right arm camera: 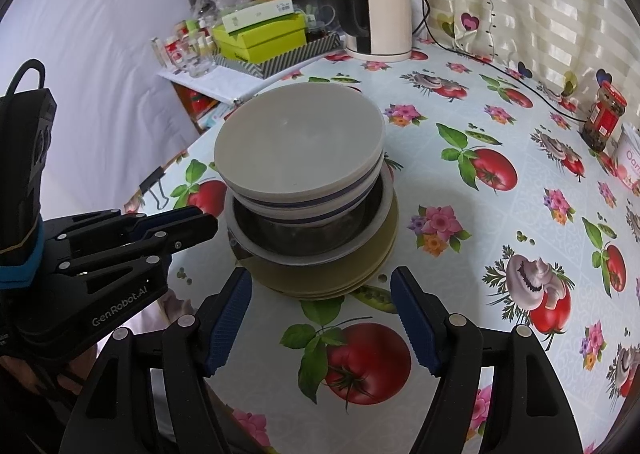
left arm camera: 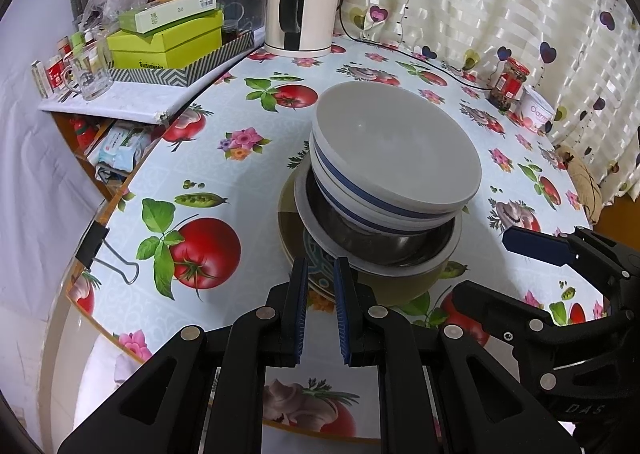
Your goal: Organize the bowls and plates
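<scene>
Bowls (left arm camera: 394, 158) nested rim-up, tilted, atop plates (right arm camera: 352, 278); right claw (right arm camera: 320, 318) open.

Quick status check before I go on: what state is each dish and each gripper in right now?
Top white bowl: empty, nested on the stack, tilted.
Blue-striped bowl: nested beneath it.
Steel bowl: under those, on the plates.
Plates: stacked flat.
Left gripper: narrowly open, at the plate rim.
Right gripper: wide open, empty.
</scene>
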Motion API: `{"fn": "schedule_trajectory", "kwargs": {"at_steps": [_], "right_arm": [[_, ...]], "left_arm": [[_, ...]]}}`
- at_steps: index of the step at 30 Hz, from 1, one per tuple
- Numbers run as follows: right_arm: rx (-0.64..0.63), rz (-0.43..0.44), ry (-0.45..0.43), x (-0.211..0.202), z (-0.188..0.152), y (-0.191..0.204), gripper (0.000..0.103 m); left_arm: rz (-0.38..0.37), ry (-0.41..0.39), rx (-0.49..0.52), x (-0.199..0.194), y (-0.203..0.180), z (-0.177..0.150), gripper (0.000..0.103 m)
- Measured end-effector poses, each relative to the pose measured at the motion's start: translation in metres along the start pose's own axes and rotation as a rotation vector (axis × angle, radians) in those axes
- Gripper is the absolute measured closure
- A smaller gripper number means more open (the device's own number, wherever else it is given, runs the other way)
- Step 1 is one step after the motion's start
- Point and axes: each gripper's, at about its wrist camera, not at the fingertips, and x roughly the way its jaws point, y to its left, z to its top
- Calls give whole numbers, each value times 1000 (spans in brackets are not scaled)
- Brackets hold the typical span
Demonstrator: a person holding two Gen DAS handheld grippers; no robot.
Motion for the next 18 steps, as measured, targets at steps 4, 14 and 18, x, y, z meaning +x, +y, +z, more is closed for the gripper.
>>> {"fn": "schedule_trajectory", "kwargs": {"at_steps": [4,14,18], "right_arm": [[1,0,0,0,0,0,29],[-2,0,8,2,-3,4,28],[-2,0,9,2,-3,3,28]], "left_arm": [[1,4,2,2,0,-1,90],[4,16,5,5,-2,-1,90],[4,21,7,6,-2,-1,90]]}}
